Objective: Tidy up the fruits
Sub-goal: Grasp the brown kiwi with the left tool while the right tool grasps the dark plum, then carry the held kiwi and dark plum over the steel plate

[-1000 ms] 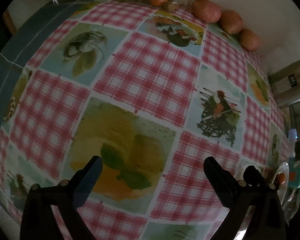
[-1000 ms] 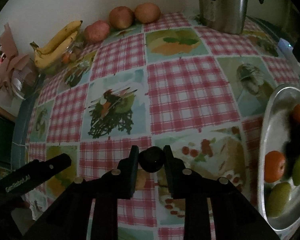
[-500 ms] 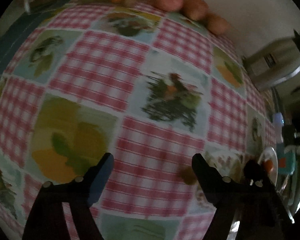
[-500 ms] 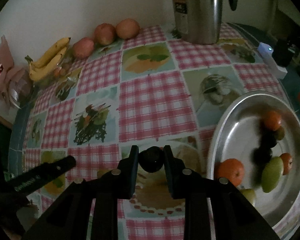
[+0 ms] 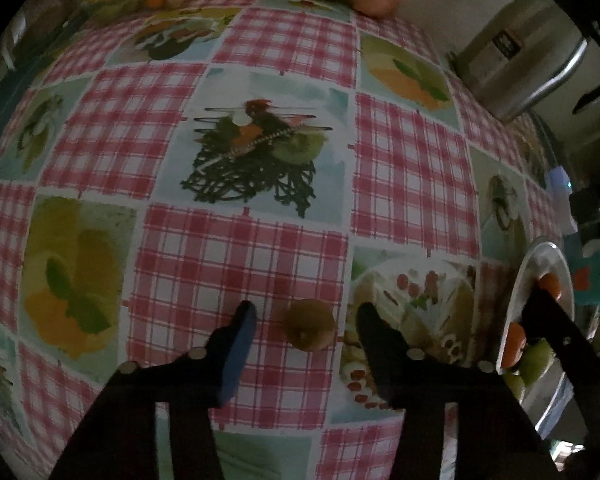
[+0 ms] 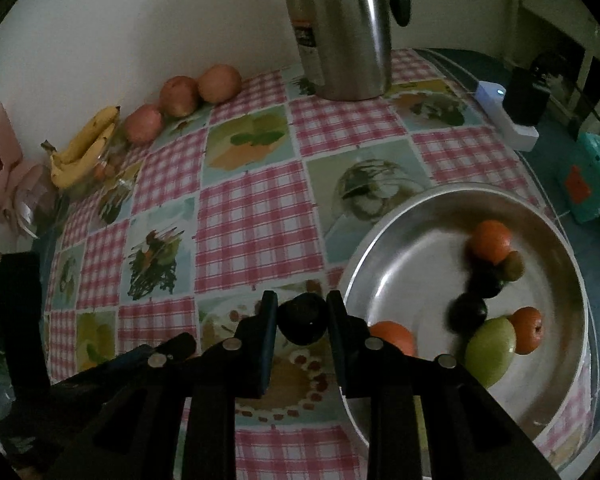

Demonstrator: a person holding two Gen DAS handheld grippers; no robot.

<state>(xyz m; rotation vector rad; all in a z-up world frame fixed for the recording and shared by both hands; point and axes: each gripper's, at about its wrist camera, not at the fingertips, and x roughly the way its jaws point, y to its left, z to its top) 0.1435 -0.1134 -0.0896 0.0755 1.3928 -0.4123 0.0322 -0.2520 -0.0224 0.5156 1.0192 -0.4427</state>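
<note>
My right gripper (image 6: 302,312) is shut on a dark plum (image 6: 303,319) and holds it at the left rim of a round steel tray (image 6: 380,248). The tray holds oranges (image 6: 490,240), dark plums (image 6: 467,312), a green apple (image 6: 490,350) and a kiwi (image 6: 514,266). My left gripper (image 5: 306,316) is open, its fingers on either side of a brown kiwi (image 5: 310,325) lying on the checked tablecloth. The tray also shows at the right edge of the left wrist view (image 5: 556,258).
Three reddish apples (image 6: 180,94) and a bunch of bananas (image 6: 82,148) over a clear container lie along the back wall. A steel thermos jug (image 6: 340,28) stands at the back. A white charger (image 6: 504,114) and a teal box (image 6: 588,178) sit to the right of the tray.
My right gripper has carried the plum rightward to the tray's rim. My left gripper has swung right and come down around the kiwi.
</note>
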